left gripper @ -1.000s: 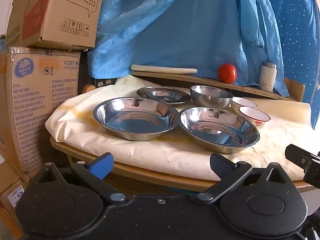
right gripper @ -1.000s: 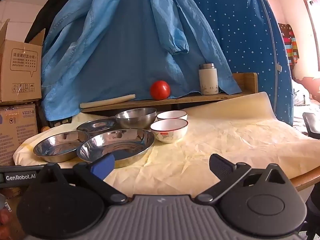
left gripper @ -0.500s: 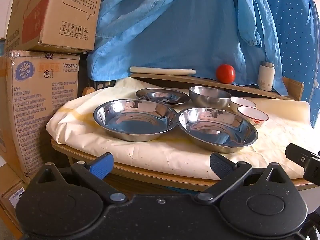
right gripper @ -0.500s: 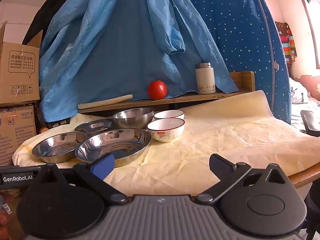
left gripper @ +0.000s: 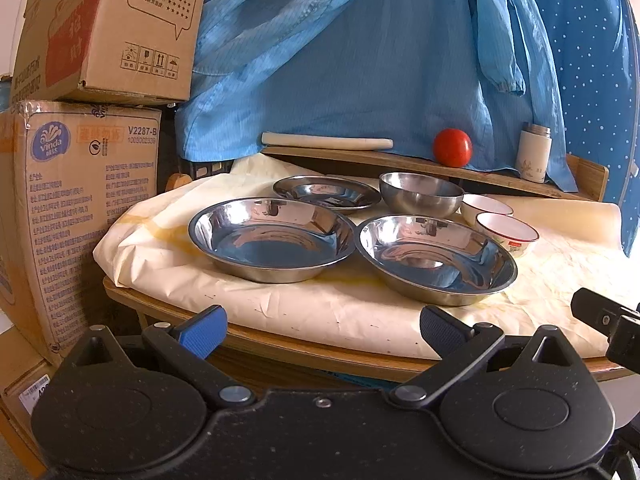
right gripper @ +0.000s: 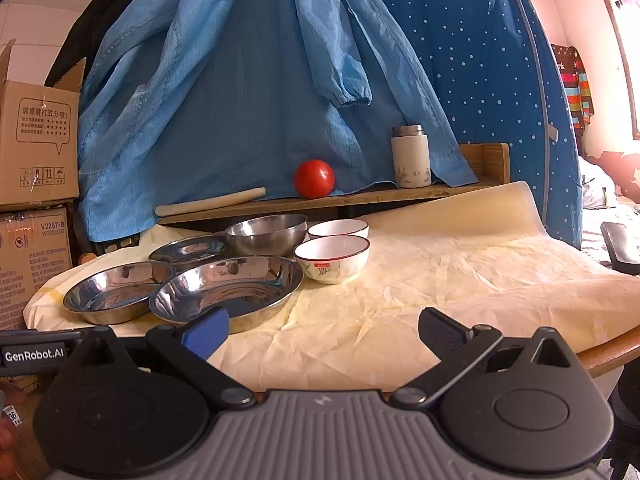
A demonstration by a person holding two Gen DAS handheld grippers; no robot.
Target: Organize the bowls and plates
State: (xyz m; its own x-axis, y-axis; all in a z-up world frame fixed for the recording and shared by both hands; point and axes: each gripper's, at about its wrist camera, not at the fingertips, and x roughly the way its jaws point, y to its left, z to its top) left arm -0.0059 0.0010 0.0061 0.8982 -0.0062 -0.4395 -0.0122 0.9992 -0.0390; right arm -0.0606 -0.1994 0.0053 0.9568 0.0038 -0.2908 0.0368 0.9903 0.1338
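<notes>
Left claw (left gripper: 320,326) and right claw (right gripper: 322,328) both gape wide, empty, short of the table (right gripper: 608,354) edge. Three steel plates (left gripper: 272,250), a steel bowl (left gripper: 420,194) and two white bowls (right gripper: 332,258) sit clustered on the table.

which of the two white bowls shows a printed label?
The nearer white bowl, closest to the table edge: red label and green print on its side. The rear white bowl behind it shows none.

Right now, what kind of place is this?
Probably a lived-in home room, not a lab: stacked cardboard boxes, a blue coat hanging behind the table, steel plates and bowls.
</notes>
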